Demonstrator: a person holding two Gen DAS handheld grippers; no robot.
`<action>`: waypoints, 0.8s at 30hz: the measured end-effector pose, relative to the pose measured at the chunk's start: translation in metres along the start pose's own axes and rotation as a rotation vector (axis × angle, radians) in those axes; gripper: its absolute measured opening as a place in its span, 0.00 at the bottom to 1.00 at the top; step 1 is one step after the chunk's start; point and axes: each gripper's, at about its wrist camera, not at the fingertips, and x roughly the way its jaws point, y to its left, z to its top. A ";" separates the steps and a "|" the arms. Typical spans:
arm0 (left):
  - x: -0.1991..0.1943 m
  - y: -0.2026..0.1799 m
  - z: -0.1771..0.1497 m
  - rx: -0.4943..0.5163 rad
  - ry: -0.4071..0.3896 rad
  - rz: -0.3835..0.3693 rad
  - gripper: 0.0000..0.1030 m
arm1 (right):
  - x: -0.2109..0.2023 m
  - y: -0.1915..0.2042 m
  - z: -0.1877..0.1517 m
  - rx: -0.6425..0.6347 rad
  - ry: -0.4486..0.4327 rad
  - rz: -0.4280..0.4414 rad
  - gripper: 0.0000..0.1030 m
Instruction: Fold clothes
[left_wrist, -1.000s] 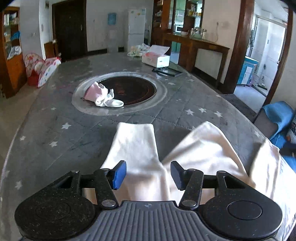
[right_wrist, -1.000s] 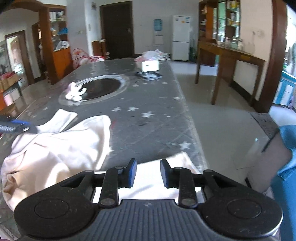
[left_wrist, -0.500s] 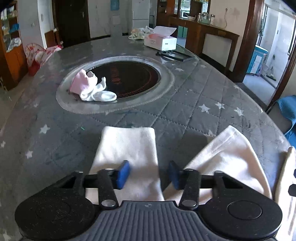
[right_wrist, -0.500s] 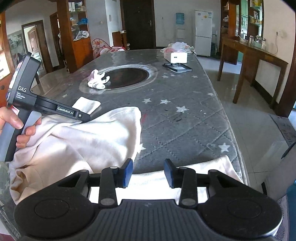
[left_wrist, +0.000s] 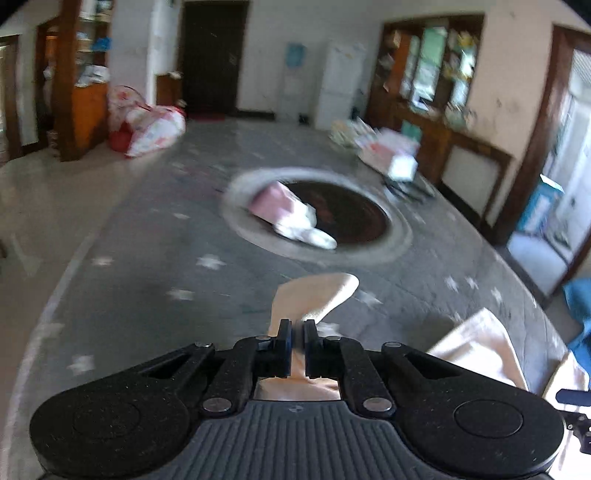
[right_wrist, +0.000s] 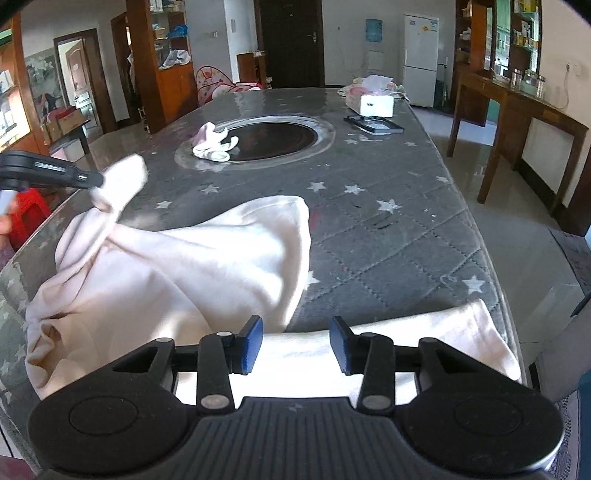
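The cream garment (right_wrist: 192, 266) sprawls across the lower left of the right wrist view on the grey star-patterned table (right_wrist: 388, 236), its near hem cut off behind the right gripper (right_wrist: 295, 345), whose fingers stand apart above the cloth; the left gripper (left_wrist: 297, 349) has its fingers clamped on a sleeve (left_wrist: 314, 299) lifted off the table; motion blur smears the left view, so the pink and white socks (left_wrist: 291, 218) by the dark round inset (left_wrist: 332, 218) are hard to make out.
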 end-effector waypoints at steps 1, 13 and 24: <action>-0.011 0.008 -0.002 -0.013 -0.018 0.017 0.06 | 0.000 0.002 0.000 -0.005 -0.001 0.004 0.42; -0.103 0.110 -0.052 -0.205 -0.092 0.283 0.06 | -0.002 0.016 0.001 -0.053 -0.001 0.031 0.44; -0.104 0.144 -0.096 -0.277 0.100 0.349 0.11 | 0.008 0.028 -0.006 -0.122 0.066 0.091 0.44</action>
